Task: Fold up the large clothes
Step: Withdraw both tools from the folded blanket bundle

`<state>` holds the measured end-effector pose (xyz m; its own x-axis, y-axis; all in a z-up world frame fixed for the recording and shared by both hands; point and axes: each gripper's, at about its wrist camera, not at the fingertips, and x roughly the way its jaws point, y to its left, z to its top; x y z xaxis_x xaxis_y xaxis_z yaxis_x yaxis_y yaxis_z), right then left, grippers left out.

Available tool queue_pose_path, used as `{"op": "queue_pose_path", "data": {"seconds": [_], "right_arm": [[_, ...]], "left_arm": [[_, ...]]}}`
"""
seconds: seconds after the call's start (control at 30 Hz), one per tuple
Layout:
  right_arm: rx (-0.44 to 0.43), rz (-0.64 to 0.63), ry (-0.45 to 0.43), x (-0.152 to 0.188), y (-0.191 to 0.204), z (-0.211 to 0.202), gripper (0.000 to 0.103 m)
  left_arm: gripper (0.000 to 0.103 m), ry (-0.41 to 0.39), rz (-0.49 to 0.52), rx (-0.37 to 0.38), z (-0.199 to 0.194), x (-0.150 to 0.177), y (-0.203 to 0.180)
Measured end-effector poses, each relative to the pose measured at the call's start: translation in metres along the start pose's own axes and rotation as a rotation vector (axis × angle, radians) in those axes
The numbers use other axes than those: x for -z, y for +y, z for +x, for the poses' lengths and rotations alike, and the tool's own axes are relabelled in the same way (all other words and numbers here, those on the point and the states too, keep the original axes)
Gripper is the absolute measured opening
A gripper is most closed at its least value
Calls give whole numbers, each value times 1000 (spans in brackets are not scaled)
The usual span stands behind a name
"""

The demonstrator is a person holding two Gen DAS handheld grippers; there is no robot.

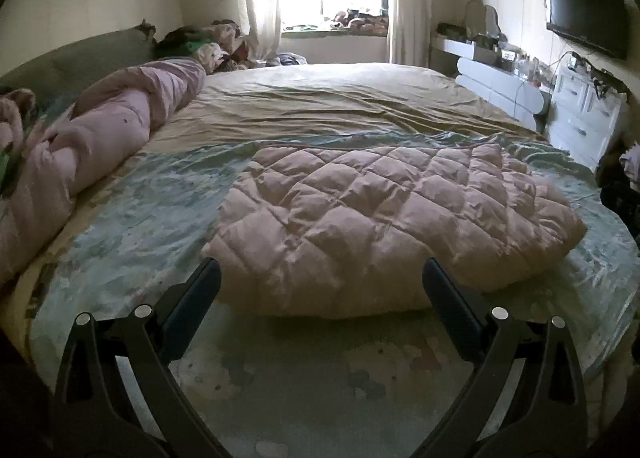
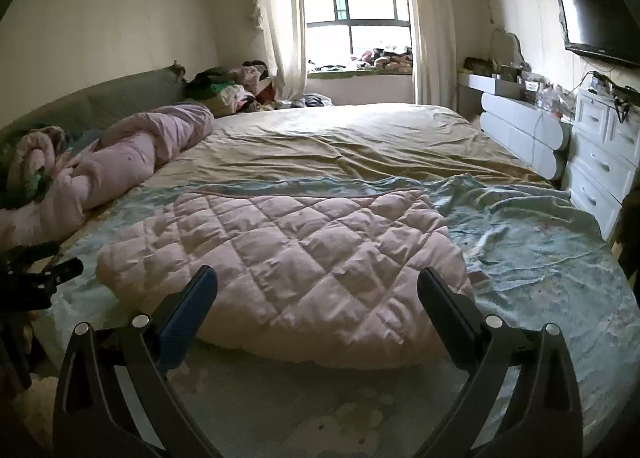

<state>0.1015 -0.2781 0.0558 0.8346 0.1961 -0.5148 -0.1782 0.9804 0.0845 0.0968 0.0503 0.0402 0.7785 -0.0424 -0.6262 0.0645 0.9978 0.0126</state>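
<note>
A pink quilted padded garment [image 1: 384,218] lies folded in a thick bundle on the pale blue sheet [image 1: 132,218] at the near end of the bed. It also shows in the right wrist view [image 2: 288,258]. My left gripper [image 1: 320,278] is open and empty, its fingers just short of the bundle's near edge. My right gripper [image 2: 318,282] is open and empty, its fingers framing the bundle's near edge from above. The left gripper [image 2: 44,278] shows at the left edge of the right wrist view.
A rolled pink duvet [image 1: 120,126] lies along the bed's left side by the headboard [image 2: 120,98]. A tan sheet [image 2: 340,142] covers the far half. White drawers [image 2: 604,162] and a wall TV [image 2: 600,22] stand at right. Clothes pile [image 2: 232,88] near the window.
</note>
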Motion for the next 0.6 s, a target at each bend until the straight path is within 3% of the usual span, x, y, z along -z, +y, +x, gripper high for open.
{"op": "queue_pose_path", "data": {"seconds": [0.6], "right_arm": [[46,16,25,67,35,-42,99]], "left_arm": [[95,9,-77,5,-46,64,13]]}}
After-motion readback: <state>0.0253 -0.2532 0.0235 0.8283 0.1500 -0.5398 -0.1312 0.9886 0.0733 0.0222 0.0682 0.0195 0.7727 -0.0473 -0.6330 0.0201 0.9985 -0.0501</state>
